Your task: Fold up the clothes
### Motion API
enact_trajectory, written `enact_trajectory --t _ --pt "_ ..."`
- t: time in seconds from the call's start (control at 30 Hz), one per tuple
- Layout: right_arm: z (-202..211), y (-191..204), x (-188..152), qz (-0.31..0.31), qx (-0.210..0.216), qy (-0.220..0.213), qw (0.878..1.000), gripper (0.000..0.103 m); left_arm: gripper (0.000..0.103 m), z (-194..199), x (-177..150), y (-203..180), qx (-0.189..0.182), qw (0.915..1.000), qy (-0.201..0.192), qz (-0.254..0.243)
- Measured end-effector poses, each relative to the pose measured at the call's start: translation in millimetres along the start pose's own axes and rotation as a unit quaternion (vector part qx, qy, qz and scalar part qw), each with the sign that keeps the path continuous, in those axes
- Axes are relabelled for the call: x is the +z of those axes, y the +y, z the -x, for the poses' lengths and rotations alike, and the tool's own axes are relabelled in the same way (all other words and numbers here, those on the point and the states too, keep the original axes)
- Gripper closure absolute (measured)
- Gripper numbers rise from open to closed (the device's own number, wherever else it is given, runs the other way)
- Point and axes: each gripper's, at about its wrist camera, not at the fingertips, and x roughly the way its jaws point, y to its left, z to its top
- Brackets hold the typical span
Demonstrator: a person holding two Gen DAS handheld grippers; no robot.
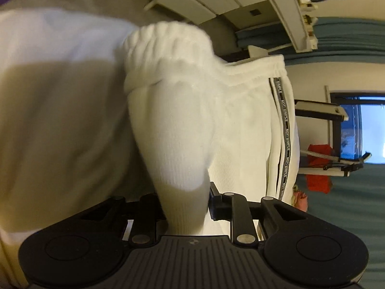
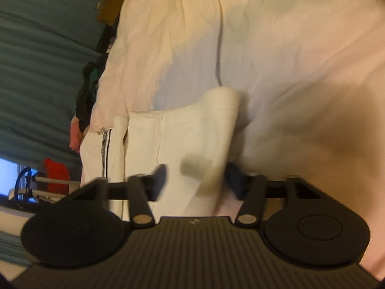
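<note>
Left gripper (image 1: 185,207) clamps white trousers (image 1: 182,130); right gripper (image 2: 195,183) straddles them (blurred)

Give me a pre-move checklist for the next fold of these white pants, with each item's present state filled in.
1. Left gripper clamped on the white pants: ok, fabric bunched between its fingers.
2. Right gripper clamped on the pants: cannot tell, blurred.
3. Waistband lifted: ok.
4. Striped side seam straight: ok.
5. Sheet smooth: not ok, creased.
6. Pants fully on the sheet: cannot tell.
</note>
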Motion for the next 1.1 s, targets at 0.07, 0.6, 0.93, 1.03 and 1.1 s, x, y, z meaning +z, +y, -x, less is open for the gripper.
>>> enact_trajectory --t 0.07,0.6,0.93,1.03,1.1 --pt "-0.4 5.3 -1.2 0.007 0.007 -0.015 1.000 0.090 0.081 -0.7 -0.3 -2.5 -0.004 1.0000 -0.002 -0.008" --pt "23.0 178.2 -14.5 0.250 0.019 -0.214 0.944 0.098 0.093 47.7 12.1 -80.0 -0.140 0.9853 -0.065 -0.072" --pt "-177.0 292.8 -33.7 0.353 -0.055 -0.210 0.910 0.098 0.093 -115.2 45.7 -215.0 -0.070 0.9856 -0.109 -0.108" --pt "-229.4 301.7 -49.4 0.393 -0.086 -0.202 0.893 0.098 0.092 -170.9 54.5 -227.5 -0.031 0.9876 -0.109 -0.108" --pt "-255.2 302.3 -55.0 0.414 -0.104 -0.198 0.882 0.098 0.092 -208.0 60.3 -235.8 -0.004 0.9881 -0.109 -0.108"
